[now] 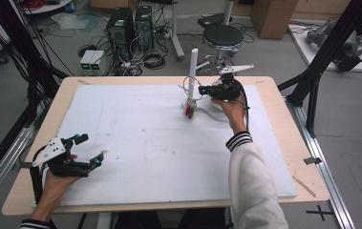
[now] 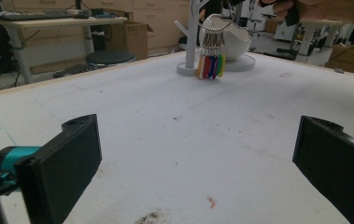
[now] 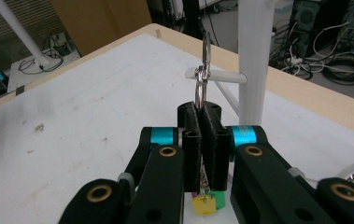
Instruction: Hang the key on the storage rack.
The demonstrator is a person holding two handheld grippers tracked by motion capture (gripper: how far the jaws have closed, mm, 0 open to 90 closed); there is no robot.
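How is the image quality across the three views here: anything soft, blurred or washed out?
High view: evenly lit, slightly soft, faint shadows on the white board. Left gripper view: near jaws soft, the key ring fairly sharp, board bright. Right gripper view: jaws and ring crisp, the white stand a little overexposed, background soft.

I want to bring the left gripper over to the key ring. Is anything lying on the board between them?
No. In the left gripper view, only bare, lightly stained white board lies between the open left gripper and the key ring.

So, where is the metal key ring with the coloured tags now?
The metal key ring with coloured tags is at the far side of the white board, pinched by the right gripper beside the white peg stand.
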